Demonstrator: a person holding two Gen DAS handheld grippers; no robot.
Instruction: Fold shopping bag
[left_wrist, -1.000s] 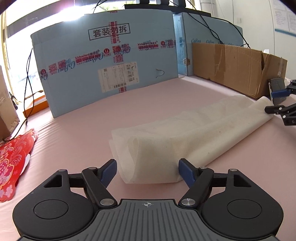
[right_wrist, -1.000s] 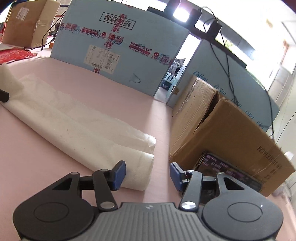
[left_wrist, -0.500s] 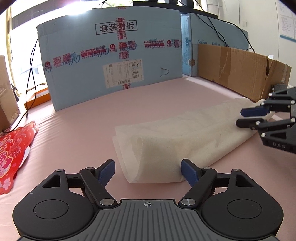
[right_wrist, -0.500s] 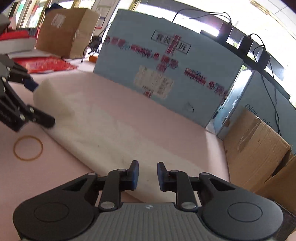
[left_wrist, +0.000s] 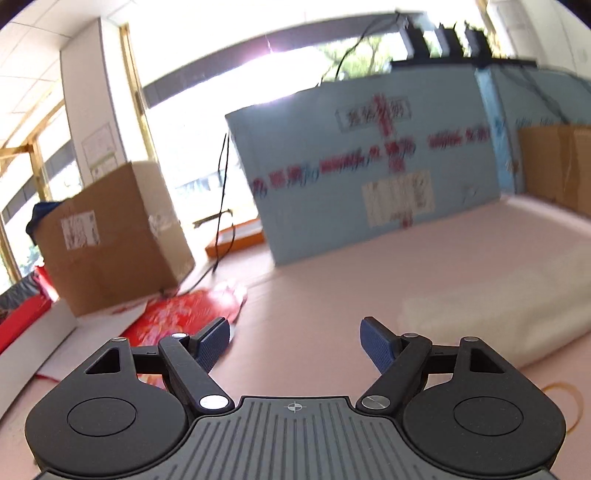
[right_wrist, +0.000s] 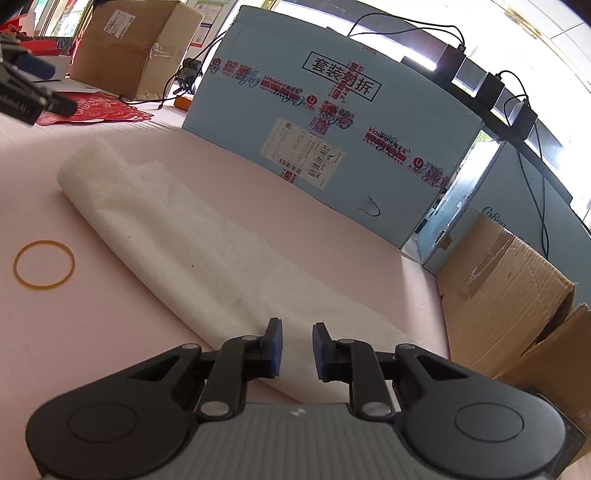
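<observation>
Broadly, a pink table (right_wrist: 110, 332) carried everything, with a tall blue carton (right_wrist: 332, 122) standing along its far edge, brown cardboard boxes (right_wrist: 517, 295) to the right and another (left_wrist: 110, 243) at the far left. Across the middle lay the white shopping bag (right_wrist: 192, 236), already folded into a long flat strip running from the far left toward the near right, its far end curled over. The right gripper (right_wrist: 297, 349) sat low over the near end of that strip, jaws drawn close with a narrow gap between the blue pads; cloth showed beneath the gap, but whether the pads pinched it could not be told. The left gripper (left_wrist: 295, 341) hung released, jaws wide and empty, above bare table, the bag off to its right. A red patterned paper (left_wrist: 184, 314) lay beyond its left finger. Smallest, a yellow rubber band (right_wrist: 44, 264) rested just beside the bag
</observation>
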